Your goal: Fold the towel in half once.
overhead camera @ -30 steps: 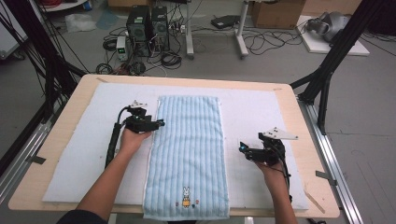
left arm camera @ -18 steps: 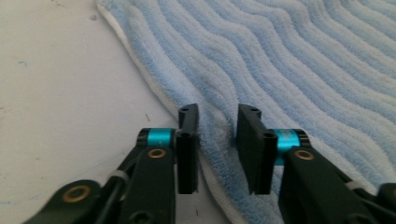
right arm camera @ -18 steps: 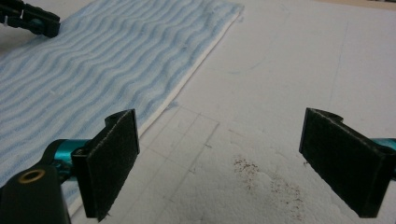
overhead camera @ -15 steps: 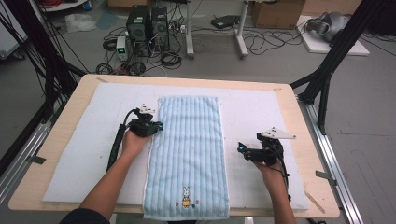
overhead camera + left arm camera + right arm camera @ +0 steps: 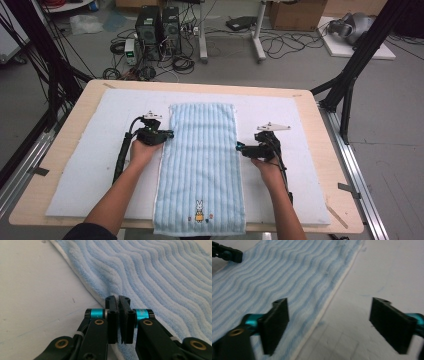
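We find the blue striped towel (image 5: 201, 165) lying flat and lengthwise on the white mat (image 5: 80, 170) that covers the table (image 5: 65, 117). The left gripper (image 5: 118, 299) is clenched on the towel's left long edge, a small fold of cloth pinched between its pads. The right gripper (image 5: 329, 322) stands released, its jaws having just been closing; they straddle the towel's right hem, one jaw over the cloth, the other over the mat, neither pressing it.

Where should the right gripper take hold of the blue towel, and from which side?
Grip the towel by its right long hem, coming in low from the right. It lies flat, so only the hem offers a lip. The right gripper already straddles it, open, opposite the left gripper, shut on the far hem.
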The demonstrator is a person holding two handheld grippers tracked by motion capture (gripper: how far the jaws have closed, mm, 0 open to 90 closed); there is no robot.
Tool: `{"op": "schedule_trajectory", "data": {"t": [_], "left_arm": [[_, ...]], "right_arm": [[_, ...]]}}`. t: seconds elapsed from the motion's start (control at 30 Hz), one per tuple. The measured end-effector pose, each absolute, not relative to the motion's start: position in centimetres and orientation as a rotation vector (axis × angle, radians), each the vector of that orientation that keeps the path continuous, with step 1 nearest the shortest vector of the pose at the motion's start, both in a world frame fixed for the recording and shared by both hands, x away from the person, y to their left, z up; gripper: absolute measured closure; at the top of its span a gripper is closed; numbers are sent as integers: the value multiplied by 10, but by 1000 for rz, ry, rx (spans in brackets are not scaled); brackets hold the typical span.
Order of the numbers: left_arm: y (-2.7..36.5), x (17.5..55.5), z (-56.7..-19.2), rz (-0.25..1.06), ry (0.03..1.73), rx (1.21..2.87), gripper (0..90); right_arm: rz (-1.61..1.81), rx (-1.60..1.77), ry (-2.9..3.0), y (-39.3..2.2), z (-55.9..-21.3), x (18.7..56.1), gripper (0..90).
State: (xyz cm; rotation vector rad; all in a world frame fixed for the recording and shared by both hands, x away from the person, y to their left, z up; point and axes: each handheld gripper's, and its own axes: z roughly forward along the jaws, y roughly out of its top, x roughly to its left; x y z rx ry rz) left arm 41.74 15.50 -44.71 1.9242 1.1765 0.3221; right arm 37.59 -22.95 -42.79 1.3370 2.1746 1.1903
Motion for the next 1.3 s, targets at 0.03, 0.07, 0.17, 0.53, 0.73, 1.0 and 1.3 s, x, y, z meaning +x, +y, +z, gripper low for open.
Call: {"op": "schedule_trajectory", "data": {"t": [0.03, 0.07, 0.17, 0.53, 0.73, 1.0, 1.3], "left_arm": [[155, 417, -447, 322, 1177, 1921, 856], [155, 417, -447, 320, 1177, 1916, 856], [157, 418, -446, 310, 1178, 1910, 855], [158, 419, -447, 307, 1176, 1903, 858], [165, 424, -444, 302, 1209, 1761, 861], [171, 420, -434, 279, 1145, 1748, 860], [176, 395, -425, 282, 1071, 1760, 859]], "right_arm": [[1196, 1344, 2174, -228, -428, 380, 306], [1196, 1348, 2177, -225, -428, 386, 369], [1180, 1356, 2212, -217, -429, 400, 513], [945, 1292, 2292, -182, -440, 420, 860], [1028, 1314, 2229, -187, -435, 426, 874], [1140, 1269, 2187, -193, -425, 422, 873], [1208, 1224, 2219, -199, -421, 400, 874]]}}
